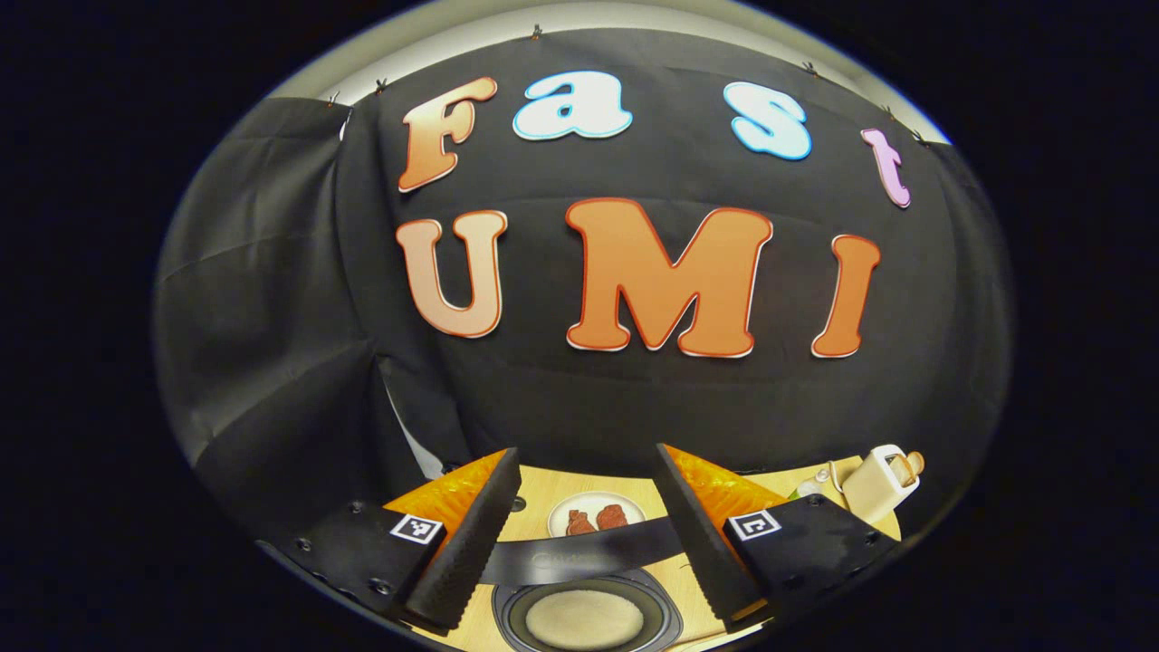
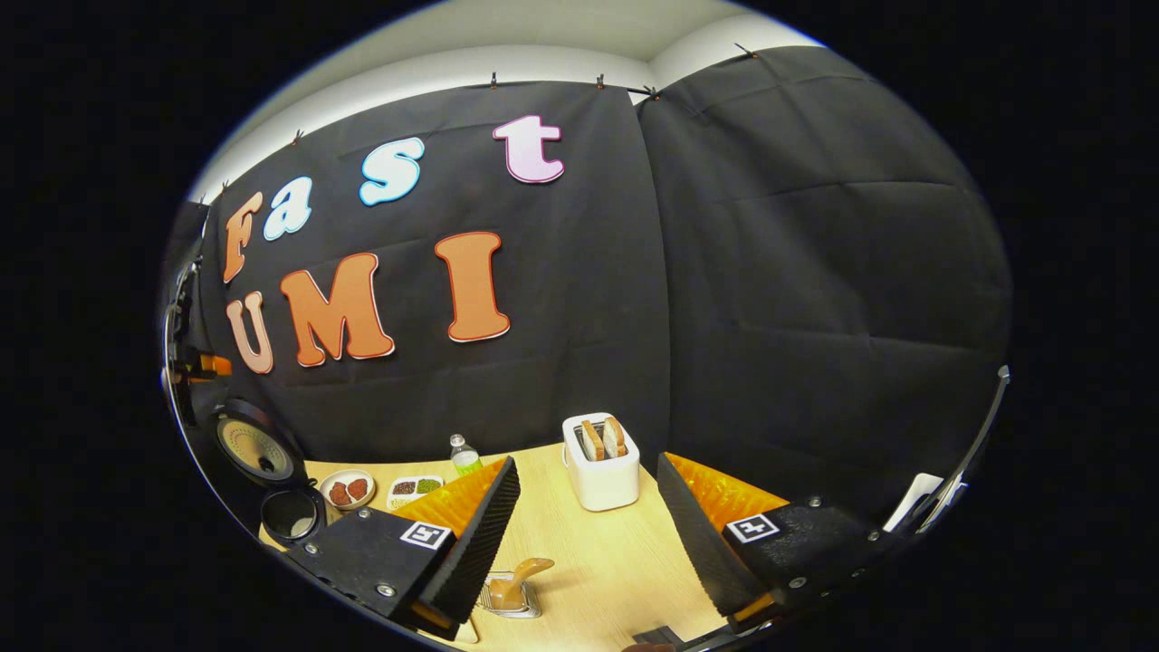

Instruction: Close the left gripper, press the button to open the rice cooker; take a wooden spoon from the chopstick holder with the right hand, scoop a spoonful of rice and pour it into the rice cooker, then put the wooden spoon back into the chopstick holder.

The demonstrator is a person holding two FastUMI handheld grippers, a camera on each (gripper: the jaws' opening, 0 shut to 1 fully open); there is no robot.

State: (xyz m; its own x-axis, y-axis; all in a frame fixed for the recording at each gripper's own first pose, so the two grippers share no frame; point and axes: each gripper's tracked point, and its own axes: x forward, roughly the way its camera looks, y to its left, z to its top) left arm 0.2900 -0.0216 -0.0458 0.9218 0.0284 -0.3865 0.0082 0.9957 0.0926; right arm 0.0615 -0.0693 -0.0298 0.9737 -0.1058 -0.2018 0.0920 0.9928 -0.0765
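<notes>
No text can be read apart from the wall's letters. A faint mark on the rice cooker (image 1: 579,561) lid's edge is too blurred to make out.

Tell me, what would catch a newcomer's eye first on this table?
Probably the white toaster with two slices of bread, standing at the back of the wooden table beyond the open right gripper. To the far left, the rice cooker stands open with its lid up. The left gripper hangs open right above the rice in its pot.
</notes>
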